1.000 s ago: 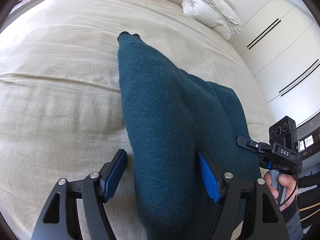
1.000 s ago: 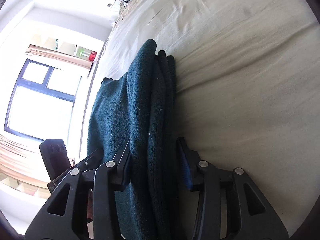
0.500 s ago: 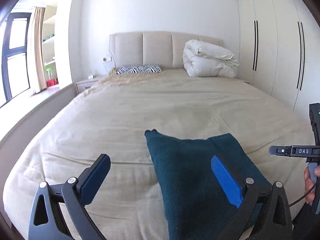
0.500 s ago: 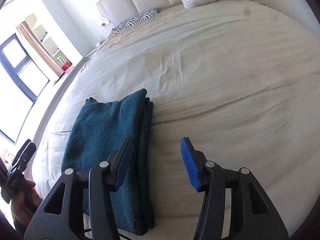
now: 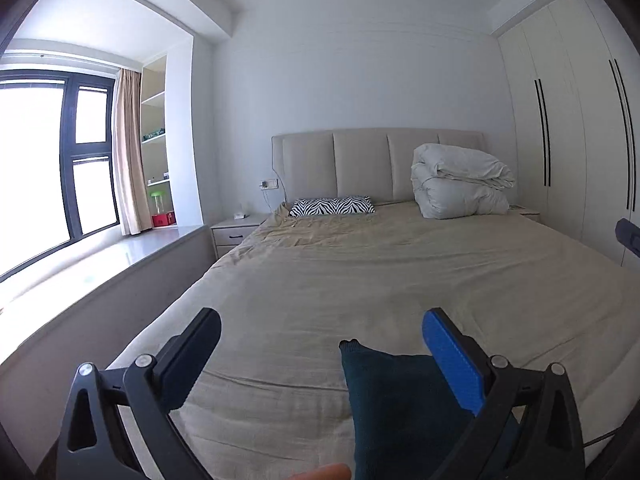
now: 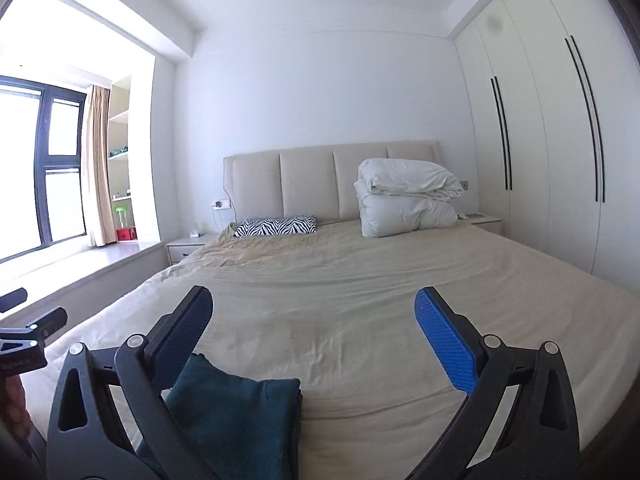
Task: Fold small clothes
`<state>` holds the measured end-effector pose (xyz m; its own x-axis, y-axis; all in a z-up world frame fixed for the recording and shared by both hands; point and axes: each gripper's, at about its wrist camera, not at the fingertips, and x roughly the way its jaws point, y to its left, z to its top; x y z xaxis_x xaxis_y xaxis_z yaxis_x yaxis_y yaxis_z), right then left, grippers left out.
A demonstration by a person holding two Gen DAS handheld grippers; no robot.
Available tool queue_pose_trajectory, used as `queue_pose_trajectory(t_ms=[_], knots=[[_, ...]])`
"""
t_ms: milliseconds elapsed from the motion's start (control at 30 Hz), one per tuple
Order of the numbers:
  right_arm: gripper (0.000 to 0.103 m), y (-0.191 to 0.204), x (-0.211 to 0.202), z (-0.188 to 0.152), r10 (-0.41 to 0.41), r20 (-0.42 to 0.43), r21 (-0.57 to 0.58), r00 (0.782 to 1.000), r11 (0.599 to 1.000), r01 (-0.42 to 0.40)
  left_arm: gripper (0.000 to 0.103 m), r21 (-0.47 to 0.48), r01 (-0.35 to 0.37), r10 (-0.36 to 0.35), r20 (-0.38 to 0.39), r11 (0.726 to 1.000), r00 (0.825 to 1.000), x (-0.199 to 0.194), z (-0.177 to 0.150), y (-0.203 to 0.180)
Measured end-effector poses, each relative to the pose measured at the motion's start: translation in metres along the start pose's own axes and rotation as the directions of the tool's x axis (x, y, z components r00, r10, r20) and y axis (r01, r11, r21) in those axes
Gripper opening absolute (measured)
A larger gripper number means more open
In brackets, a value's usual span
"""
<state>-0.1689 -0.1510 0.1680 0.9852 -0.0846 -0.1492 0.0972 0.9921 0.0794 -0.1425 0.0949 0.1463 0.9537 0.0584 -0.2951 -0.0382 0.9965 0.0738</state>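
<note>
Above folded garment [image 6: 240, 420], left claw [image 5: 320, 344] wide, right claw [image 6: 312, 320] opening, empty

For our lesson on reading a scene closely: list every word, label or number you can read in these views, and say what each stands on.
No text can be read.
Faint marking on the left hand-held gripper: too blurred to read.
Red box on the window ledge: any print is too small to read.
</note>
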Motion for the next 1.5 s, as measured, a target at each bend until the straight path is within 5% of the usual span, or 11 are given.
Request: queue_pose_trajectory(t_ms=[133,300,500,700,1000,1500], knots=[[0.103,0.009,-0.014,0.016,0.013,-0.003,-0.024,1.0,1.0,-0.013,0.103,-0.04,-0.007,0.002,-0.122,0.999,0.992,0.017,-0.011,0.003],[0.103,0.024,0.0,-0.006,-0.043,-0.209,-0.093,0.977,0.995,0.024,0.103,-0.058,0.039,-0.056,-0.314,0.998,0.948,0.043,-0.046,-0.01],[0.103,0.016,0.044,-0.07,-0.024,-0.489,-0.007,0.872,1.0,0.023,0.103,-0.09,0.073,-0.108,-0.484,0.993,0.869,0.063,-0.094,-0.023],[0.103,0.01,0.072,-0.129,-0.01,-0.631,0.054,0.776,0.997,0.056,0.103,-0.1,0.06,-0.105,-0.543,0.993,0.833,0.07,-0.117,-0.022],[0.103,0.024,0.079,-0.153,-0.023,-0.674,0.008,0.738,0.999,0.039,0.103,-0.083,0.051,-0.09,-0.577,0.995,0.812,0.077,-0.131,-0.023],[0.103,0.03,0.083,-0.161,-0.025,-0.702,-0.004,0.712,1.0,0.031,0.103,-0.052,0.033,-0.057,-0.582,0.998,0.811,0.08,-0.139,-0.023]])
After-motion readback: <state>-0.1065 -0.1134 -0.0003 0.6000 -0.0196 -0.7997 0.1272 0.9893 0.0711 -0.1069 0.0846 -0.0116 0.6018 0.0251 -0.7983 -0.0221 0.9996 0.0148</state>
